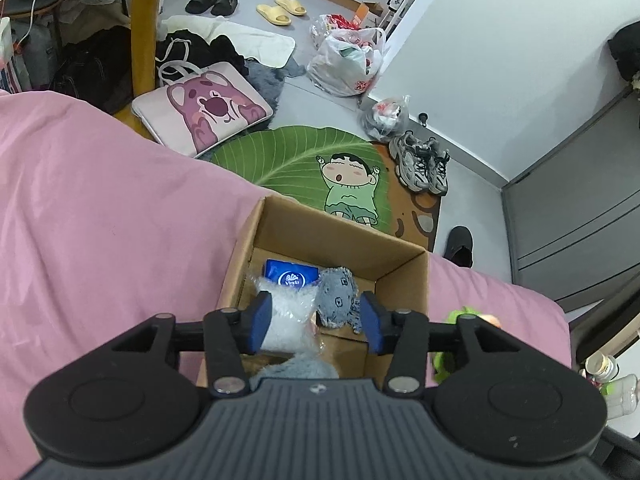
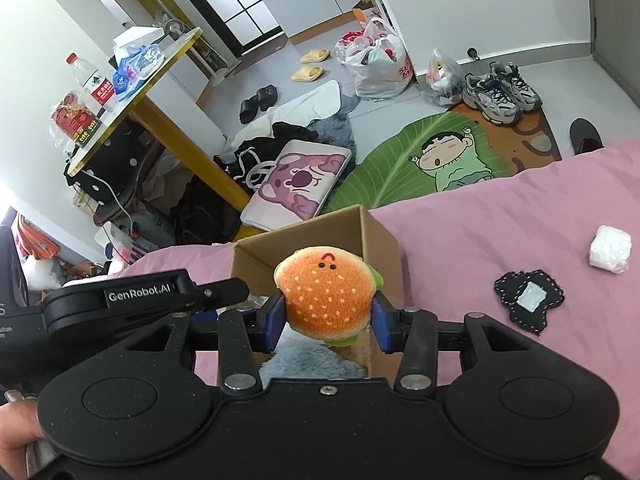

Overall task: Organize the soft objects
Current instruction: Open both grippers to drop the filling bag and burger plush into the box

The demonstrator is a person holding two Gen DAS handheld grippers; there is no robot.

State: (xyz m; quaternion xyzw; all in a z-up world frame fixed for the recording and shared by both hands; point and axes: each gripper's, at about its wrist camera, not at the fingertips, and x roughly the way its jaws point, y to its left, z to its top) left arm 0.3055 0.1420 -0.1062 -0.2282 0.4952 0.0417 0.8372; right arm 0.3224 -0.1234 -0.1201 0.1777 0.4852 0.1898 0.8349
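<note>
The right tool (image 2: 327, 322) pinches a burger plush (image 2: 327, 294) just above the cardboard box (image 2: 380, 240) at frame centre. The left tool (image 1: 316, 322) is spread over the box (image 1: 400, 276), one pad touching a clear wrapped bundle (image 1: 286, 320). To drop cleanly, the burger should probably sit over the opening before release. Only the left view shows the contents: a blue tissue pack (image 1: 291, 274) and grey plush (image 1: 336, 292). Only the right view shows a white wad (image 2: 610, 249) and black patch (image 2: 528, 300) on the bed (image 2: 500, 232), lower right.
</note>
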